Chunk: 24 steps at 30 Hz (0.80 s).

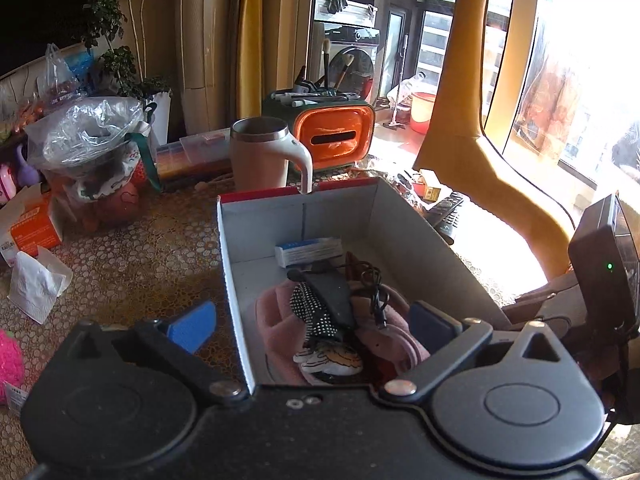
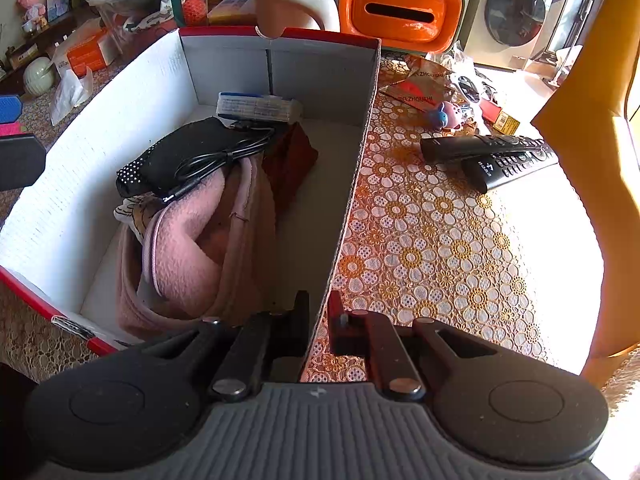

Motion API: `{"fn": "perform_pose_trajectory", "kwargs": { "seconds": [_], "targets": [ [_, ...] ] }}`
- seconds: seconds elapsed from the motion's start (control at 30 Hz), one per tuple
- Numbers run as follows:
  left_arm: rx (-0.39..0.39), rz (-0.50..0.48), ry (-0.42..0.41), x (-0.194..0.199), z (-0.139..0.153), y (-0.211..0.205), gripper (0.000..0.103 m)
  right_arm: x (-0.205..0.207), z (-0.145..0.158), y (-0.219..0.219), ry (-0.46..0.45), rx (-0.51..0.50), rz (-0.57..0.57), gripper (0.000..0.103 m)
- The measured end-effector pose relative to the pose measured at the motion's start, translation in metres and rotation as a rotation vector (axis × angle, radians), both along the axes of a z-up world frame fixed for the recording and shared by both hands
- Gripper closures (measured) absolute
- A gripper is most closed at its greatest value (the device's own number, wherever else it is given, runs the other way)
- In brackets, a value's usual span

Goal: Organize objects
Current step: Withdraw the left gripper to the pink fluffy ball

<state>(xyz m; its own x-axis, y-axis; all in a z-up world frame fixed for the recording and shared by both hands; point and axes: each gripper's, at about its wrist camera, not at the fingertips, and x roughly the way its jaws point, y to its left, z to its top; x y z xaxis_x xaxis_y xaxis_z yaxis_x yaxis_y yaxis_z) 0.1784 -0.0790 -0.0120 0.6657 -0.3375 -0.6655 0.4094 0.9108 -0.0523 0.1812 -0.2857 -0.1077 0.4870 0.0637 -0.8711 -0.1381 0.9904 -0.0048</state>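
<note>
A red-rimmed cardboard box [image 1: 256, 236] [image 2: 96, 96] stands on the patterned table. It holds a pink fleece garment [image 2: 192, 248], a black studded pouch [image 2: 176, 156] with a black cable [image 2: 224, 160], a white-blue packet [image 2: 256, 106] and a red-brown item [image 2: 288, 160]. My right gripper [image 2: 318, 312] is shut on the box's right wall near its front corner. My left gripper [image 1: 308, 324] is open, straddling the box's left wall, one blue finger [image 1: 192, 326] outside, the other finger [image 1: 430, 326] over the pink garment [image 1: 280, 320].
A beige mug [image 1: 262, 152] and an orange tissue holder [image 1: 334, 134] stand behind the box. Two black remotes [image 2: 492, 156] and small clutter [image 2: 448, 112] lie right of it. Plastic bags [image 1: 84, 132], tissue packs [image 1: 36, 284] and a pink fluffy item [image 1: 8, 360] lie left. An orange chair [image 2: 588, 120] is at right.
</note>
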Motion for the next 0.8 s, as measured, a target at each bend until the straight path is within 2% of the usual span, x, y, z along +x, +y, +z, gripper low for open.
{"fn": "perform_pose_trajectory", "kwargs": {
  "seconds": [0.3, 0.57, 0.8],
  "targets": [
    [0.021, 0.151, 0.003, 0.001, 0.003, 0.074, 0.001, 0.0, 0.001, 0.002, 0.006, -0.004, -0.005, 0.095],
    [0.068, 0.316, -0.008, 0.012, 0.006, 0.145, 0.001, 0.002, 0.002, 0.005, 0.021, -0.024, 0.005, 0.095],
    [0.099, 0.422, -0.014, 0.027, -0.001, 0.198, 0.001, 0.003, 0.002, 0.006, 0.031, -0.031, 0.007, 0.095]
  ]
}}
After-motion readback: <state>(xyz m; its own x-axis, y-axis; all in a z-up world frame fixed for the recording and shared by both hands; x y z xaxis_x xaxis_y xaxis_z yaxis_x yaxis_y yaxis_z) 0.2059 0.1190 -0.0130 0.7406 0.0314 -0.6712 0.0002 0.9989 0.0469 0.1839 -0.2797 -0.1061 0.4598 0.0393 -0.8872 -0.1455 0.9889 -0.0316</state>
